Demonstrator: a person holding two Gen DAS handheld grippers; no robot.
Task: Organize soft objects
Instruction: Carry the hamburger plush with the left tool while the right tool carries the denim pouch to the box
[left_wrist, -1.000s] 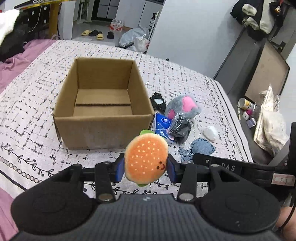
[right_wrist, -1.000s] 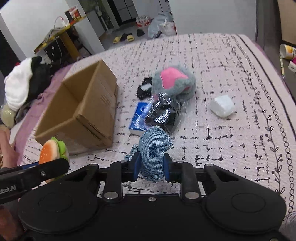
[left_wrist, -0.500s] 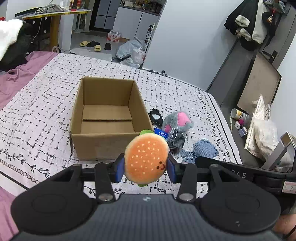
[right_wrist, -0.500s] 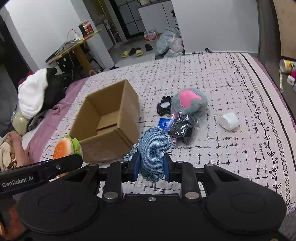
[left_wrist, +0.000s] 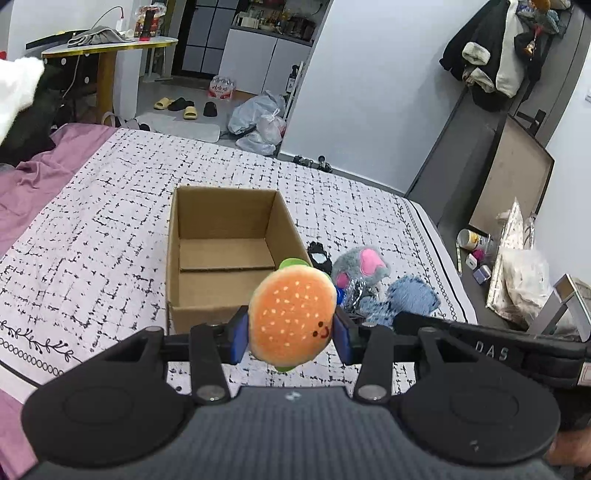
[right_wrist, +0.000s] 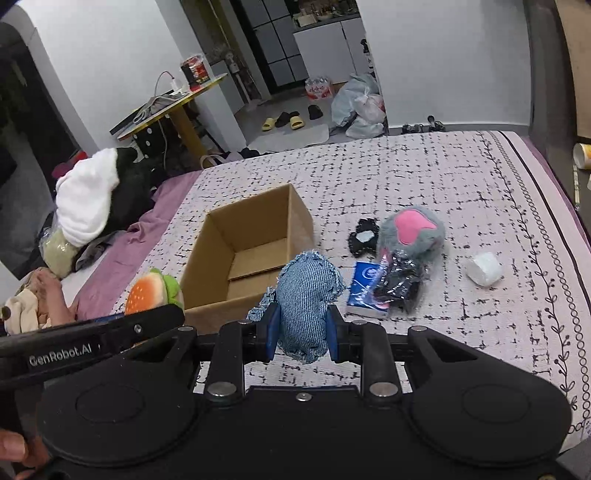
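Observation:
My left gripper (left_wrist: 291, 334) is shut on a plush hamburger (left_wrist: 293, 314) and holds it high above the bed, in front of an open, empty cardboard box (left_wrist: 221, 254). My right gripper (right_wrist: 301, 332) is shut on a blue denim soft piece (right_wrist: 306, 291), held above the bed just right of the box (right_wrist: 251, 254). The hamburger also shows in the right wrist view (right_wrist: 151, 291); the denim piece shows in the left wrist view (left_wrist: 410, 295). A grey and pink plush (right_wrist: 412, 230) lies on the bed to the right of the box.
On the patterned bed cover (right_wrist: 480, 206) lie a black item (right_wrist: 364, 236), a blue packet (right_wrist: 364, 282), a black bundle in clear plastic (right_wrist: 400, 277) and a white roll (right_wrist: 484, 267). Clothes (right_wrist: 88, 206) are piled at the left. A person's hand (right_wrist: 51, 295) rests there.
Both grippers have risen and pulled back from the bed with their loads; the box and loose items look smaller and farther. The denim piece has come off the bed.

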